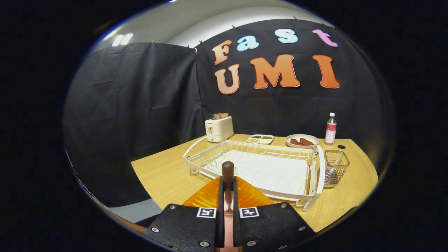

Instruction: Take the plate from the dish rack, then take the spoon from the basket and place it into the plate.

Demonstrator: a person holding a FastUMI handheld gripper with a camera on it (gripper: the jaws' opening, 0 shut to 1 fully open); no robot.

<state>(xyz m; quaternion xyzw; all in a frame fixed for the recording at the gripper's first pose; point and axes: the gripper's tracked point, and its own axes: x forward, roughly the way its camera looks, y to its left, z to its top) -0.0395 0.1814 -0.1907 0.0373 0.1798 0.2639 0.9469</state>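
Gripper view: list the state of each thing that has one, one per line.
gripper: shut on the spoon
spoon: clamped between the fingers, over the plate
plate: on the table, out of the rack
dish rack: empty
bottle: upright, capped

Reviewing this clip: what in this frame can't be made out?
- Spoon: only its dark handle shows, pinched between the gripper fingers; the bowl end is hidden behind them.
- Orange plate: its near part is covered by the gripper body.
- Basket: contents too small to tell, partly behind the dish rack.
- Small divided tray: fillings too small to identify.
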